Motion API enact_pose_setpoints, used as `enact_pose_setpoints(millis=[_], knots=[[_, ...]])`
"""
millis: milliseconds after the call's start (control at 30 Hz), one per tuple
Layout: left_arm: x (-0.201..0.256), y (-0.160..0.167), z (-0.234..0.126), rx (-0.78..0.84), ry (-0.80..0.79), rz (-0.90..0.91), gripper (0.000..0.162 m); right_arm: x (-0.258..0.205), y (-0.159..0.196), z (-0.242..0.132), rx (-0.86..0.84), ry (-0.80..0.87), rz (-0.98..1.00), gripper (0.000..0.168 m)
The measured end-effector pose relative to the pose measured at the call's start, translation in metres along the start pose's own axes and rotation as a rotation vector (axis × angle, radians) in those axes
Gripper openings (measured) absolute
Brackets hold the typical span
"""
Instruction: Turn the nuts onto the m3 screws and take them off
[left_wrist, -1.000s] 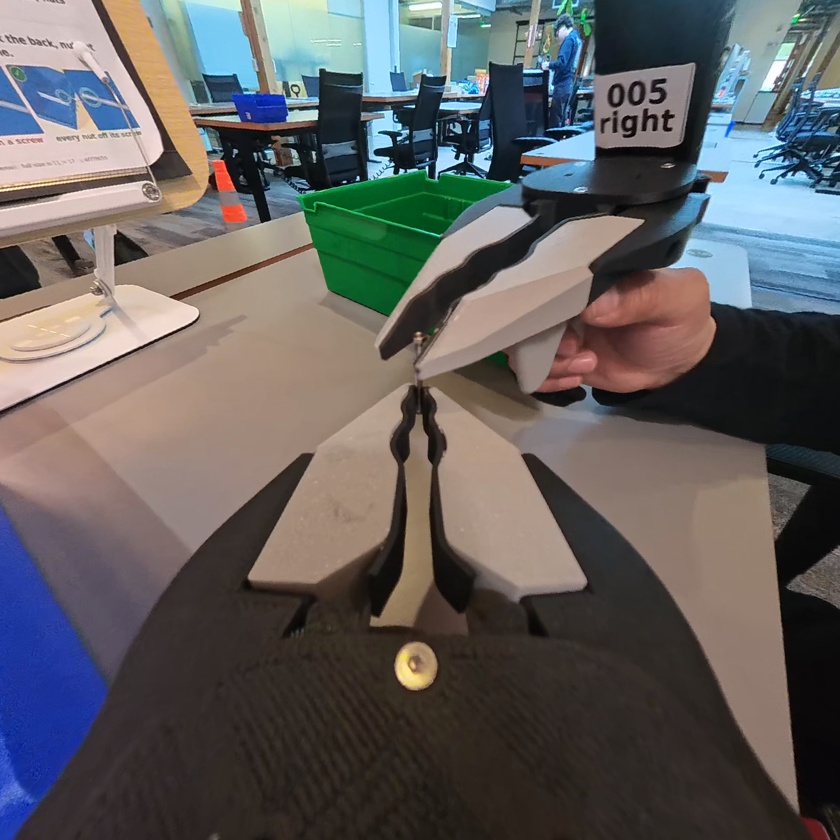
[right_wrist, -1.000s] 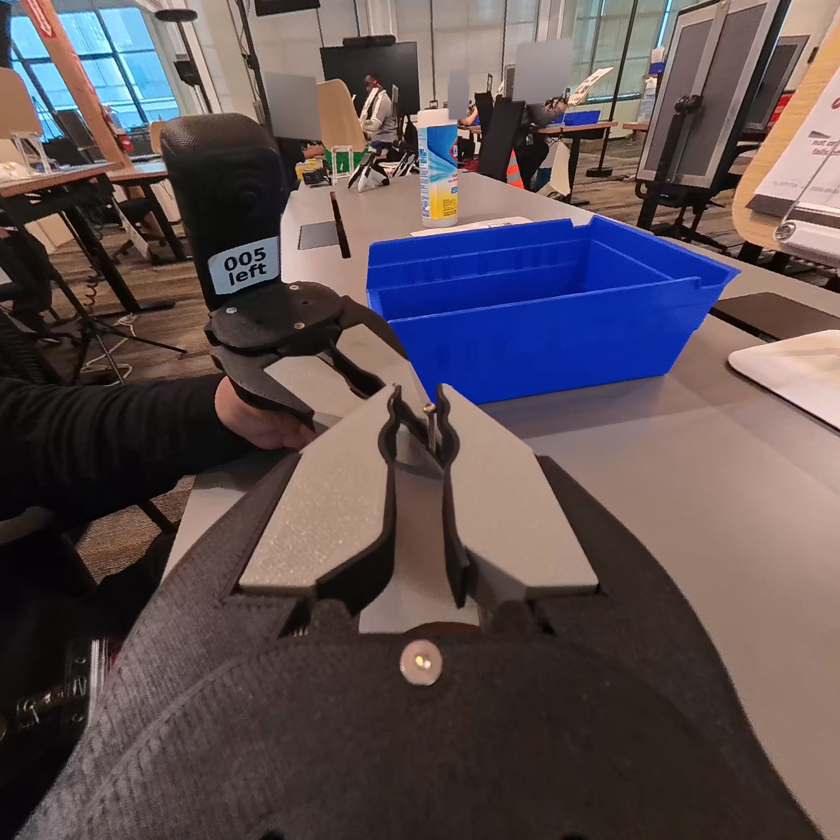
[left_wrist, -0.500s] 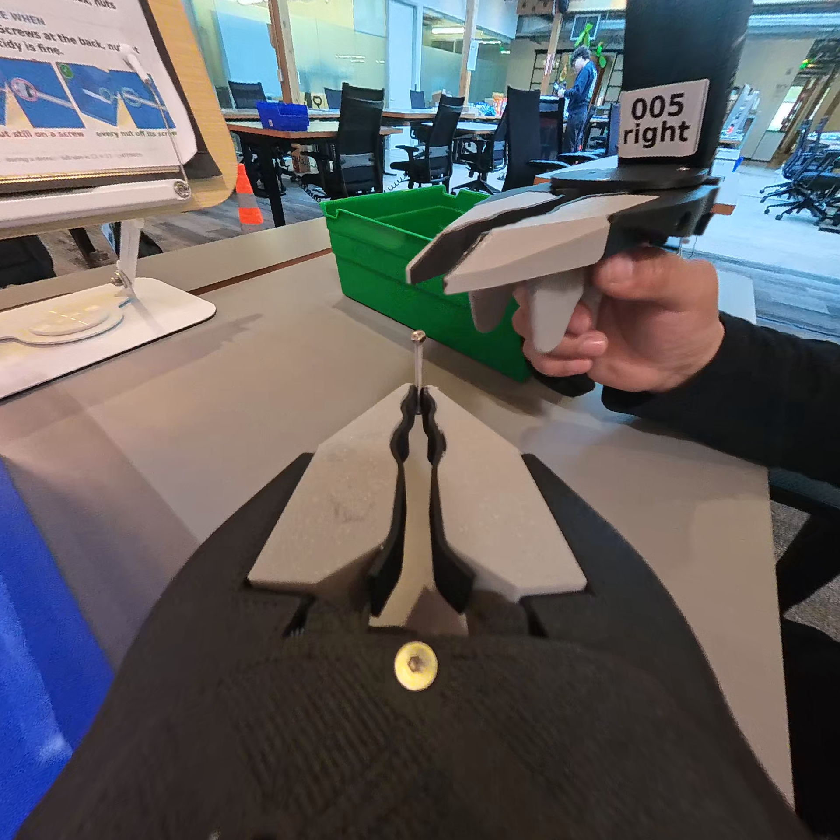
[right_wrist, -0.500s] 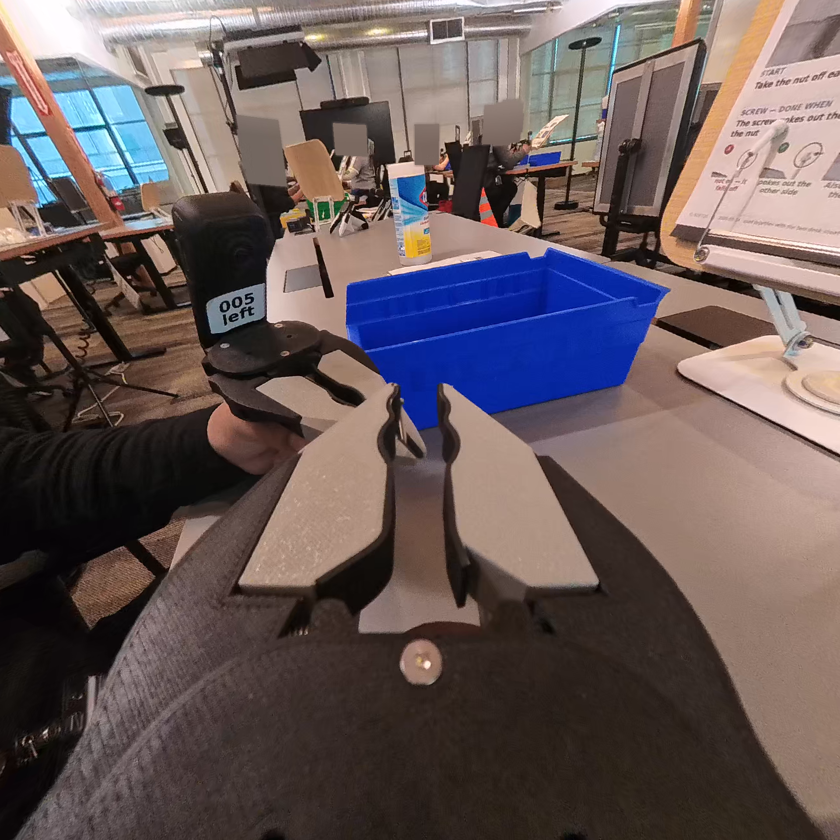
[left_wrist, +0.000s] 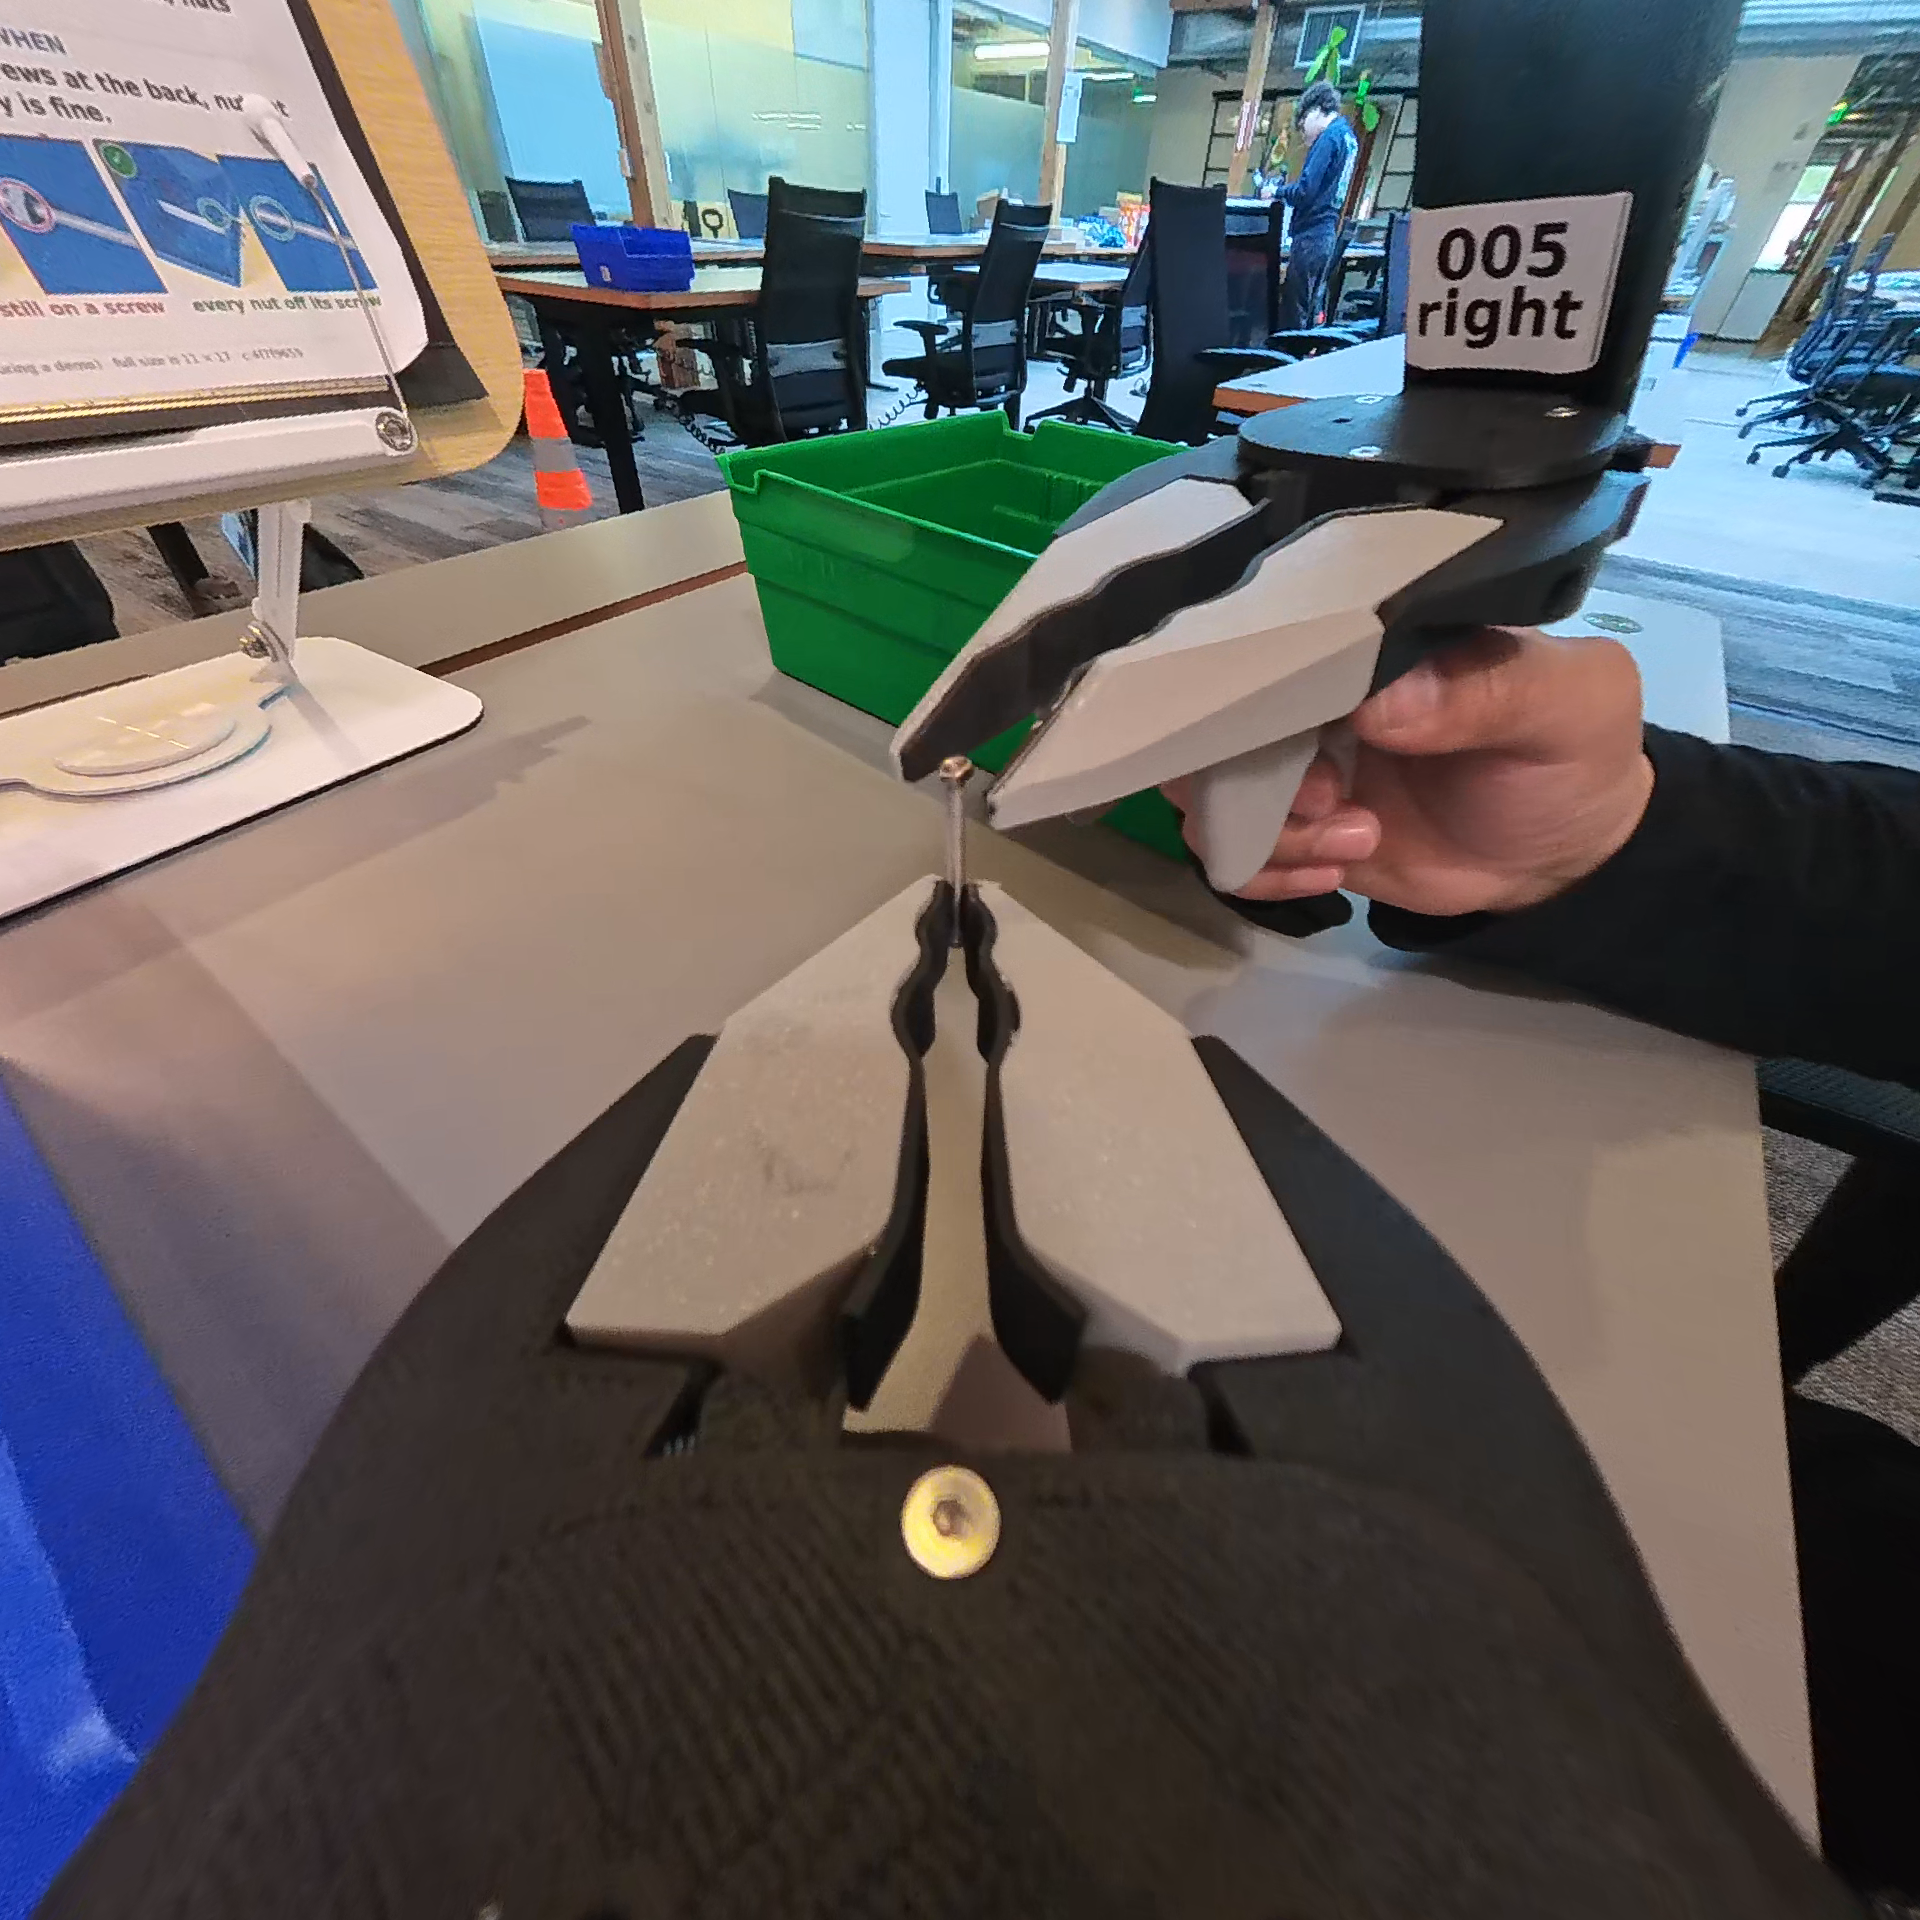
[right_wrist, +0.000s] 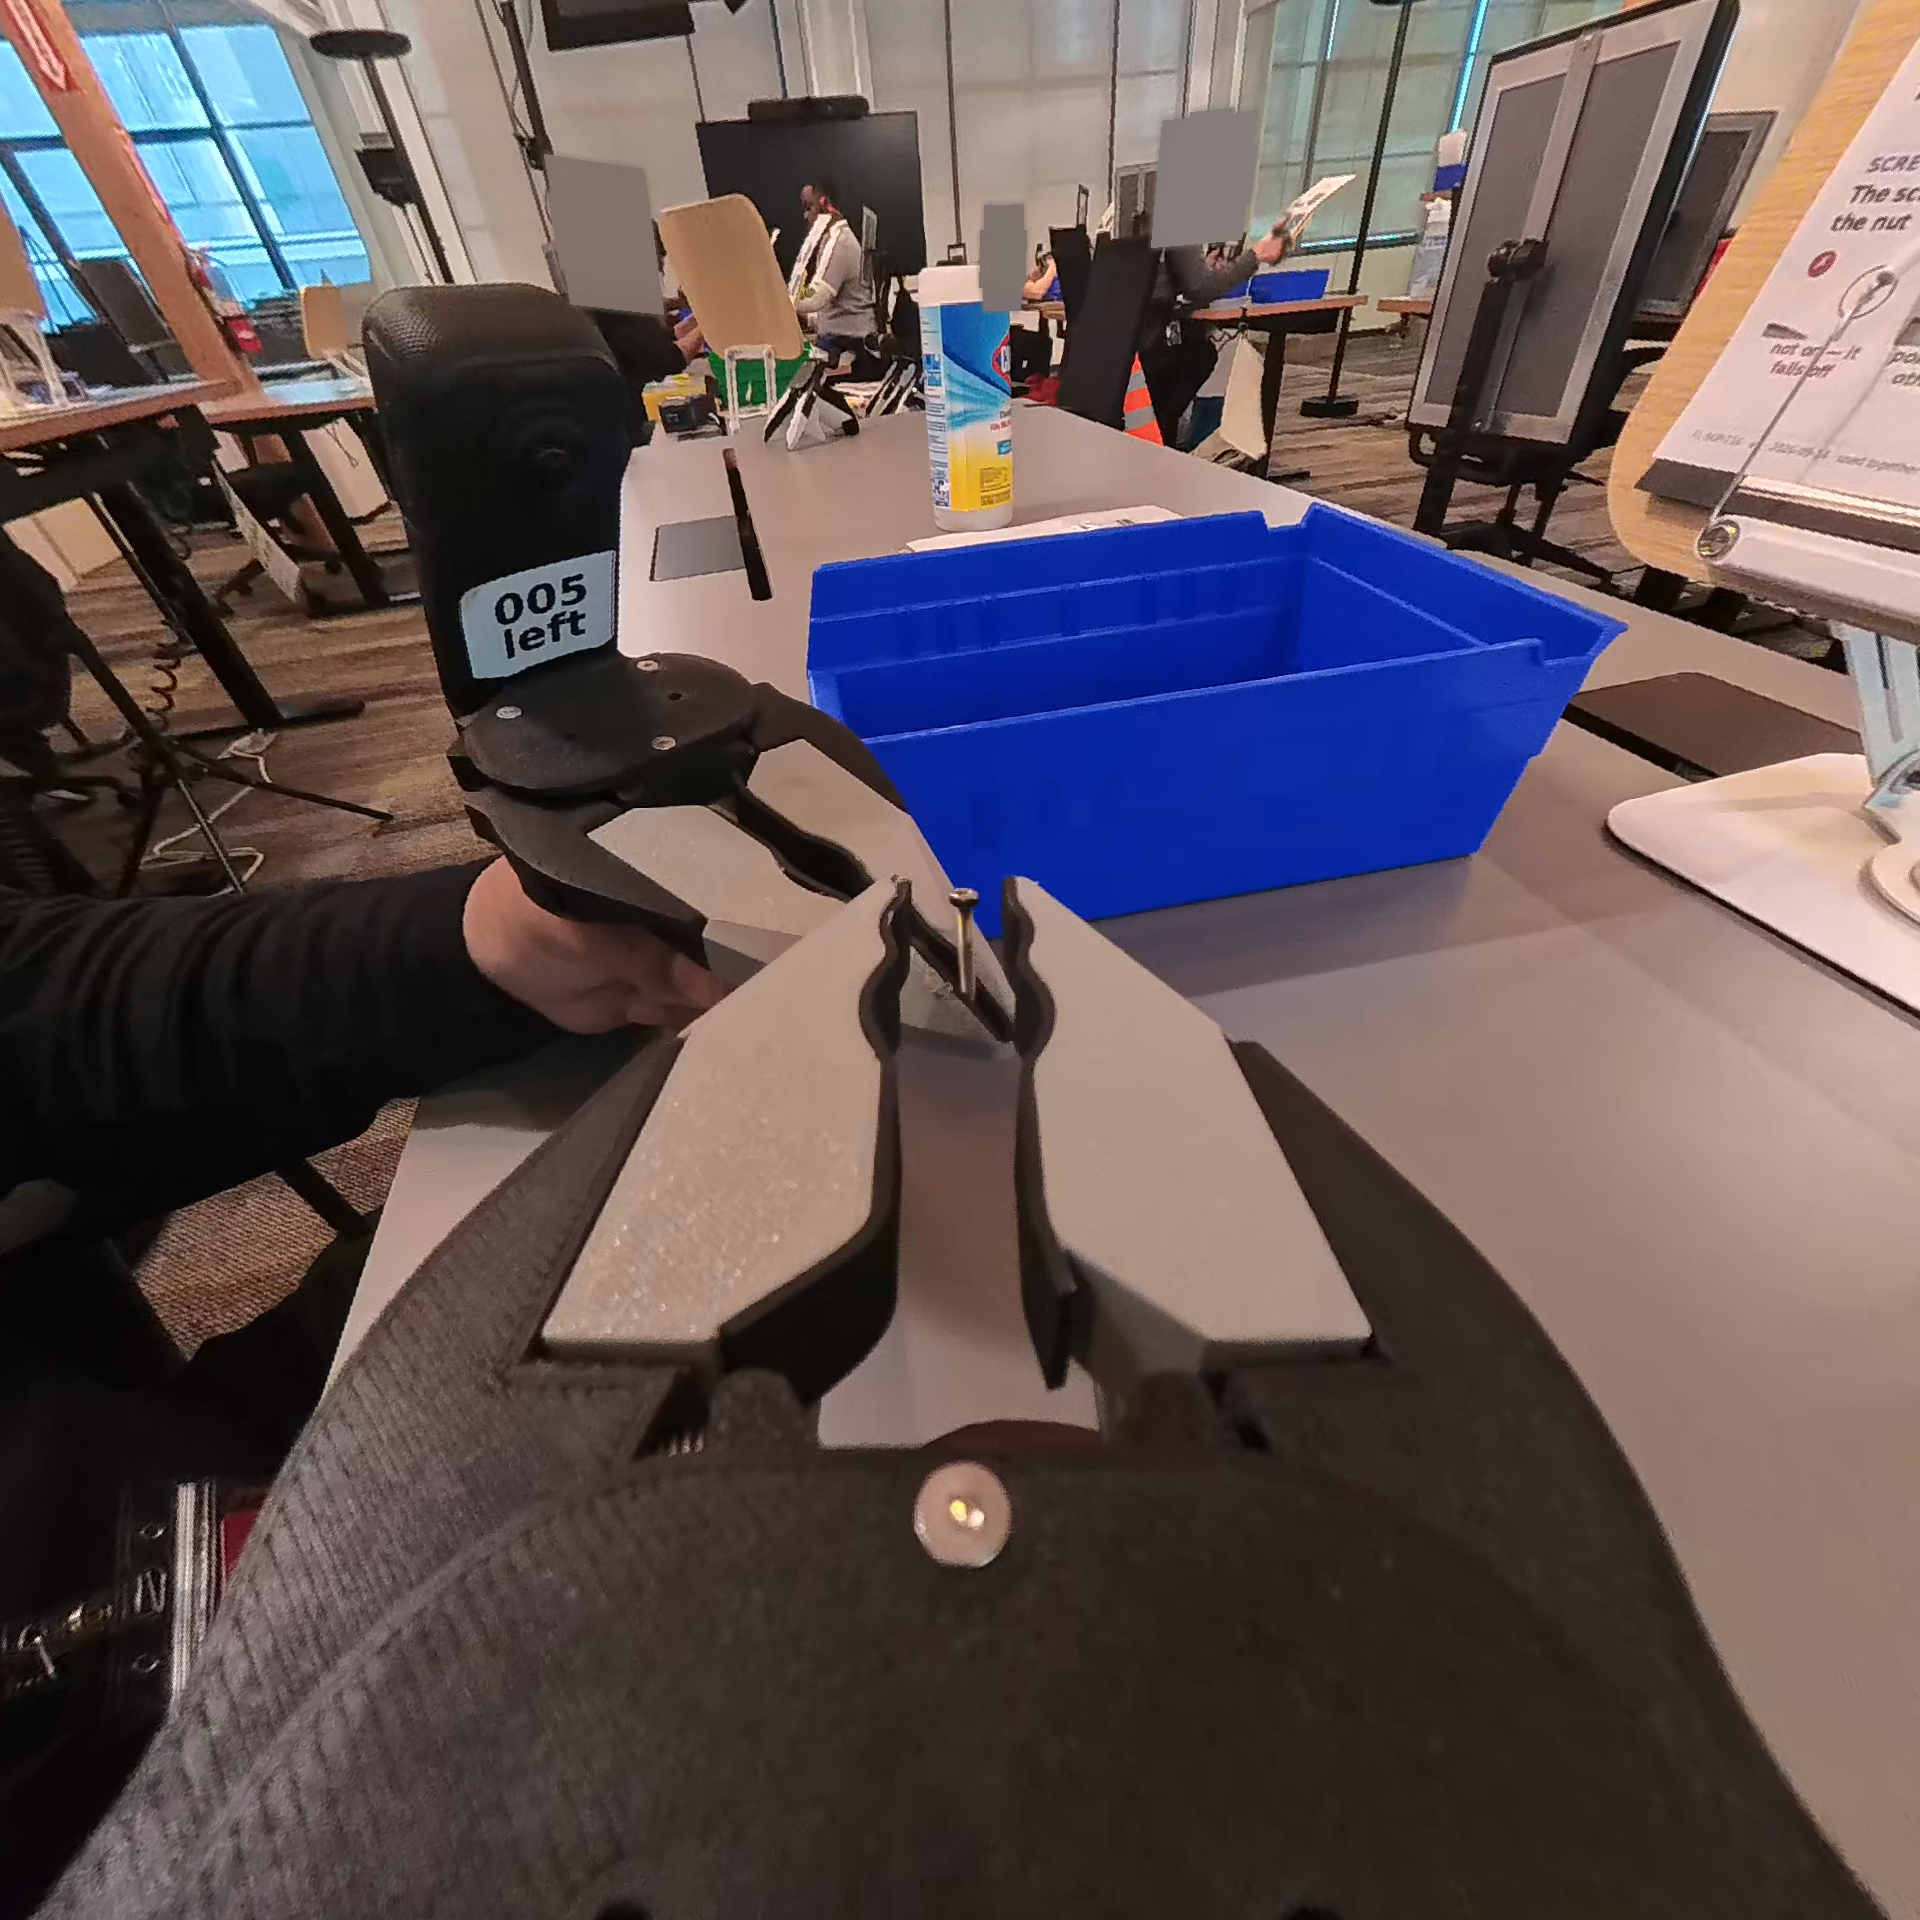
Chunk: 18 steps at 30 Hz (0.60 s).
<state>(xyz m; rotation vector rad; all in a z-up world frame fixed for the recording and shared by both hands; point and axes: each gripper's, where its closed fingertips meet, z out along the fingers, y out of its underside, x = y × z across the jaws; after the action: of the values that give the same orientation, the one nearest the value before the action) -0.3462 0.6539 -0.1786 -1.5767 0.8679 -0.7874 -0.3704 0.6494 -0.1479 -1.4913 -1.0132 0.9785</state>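
Note:
My left gripper (left_wrist: 954, 909) is shut on the lower end of a thin metal screw (left_wrist: 954, 842) and holds it upright above the grey table (left_wrist: 520, 935). The screw has a small wider piece at its top; I cannot tell whether it is the head or a nut. My right gripper (right_wrist: 958, 896) is open, one finger on each side of the screw's top (right_wrist: 965, 940), not clamping it. It reaches in from the right in the left wrist view (left_wrist: 954, 784). The left gripper comes in from the left in the right wrist view (right_wrist: 961, 1003).
A green bin (left_wrist: 883, 561) stands behind the right gripper. A blue bin (right_wrist: 1195, 769) stands behind the left gripper and shows at the left edge of the left wrist view (left_wrist: 83, 1351). An instruction sheet on a white stand (left_wrist: 208, 717) and a wipes canister (right_wrist: 966, 395) stand farther back. The grippers are tip to tip, or close to it.
The right gripper lifted up and away from the screw half a second ago, then came back down around its top. The left gripper kept holding the screw still.

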Motion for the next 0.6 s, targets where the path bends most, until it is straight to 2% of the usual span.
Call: enact_pose_setpoints(millis=[600], knots=[[0.0065,0.0022,0.0036,-0.015,0.014,0.023,0.0,-0.003,0.0047,0.0058,-0.016,-0.031,0.039,0.005]])
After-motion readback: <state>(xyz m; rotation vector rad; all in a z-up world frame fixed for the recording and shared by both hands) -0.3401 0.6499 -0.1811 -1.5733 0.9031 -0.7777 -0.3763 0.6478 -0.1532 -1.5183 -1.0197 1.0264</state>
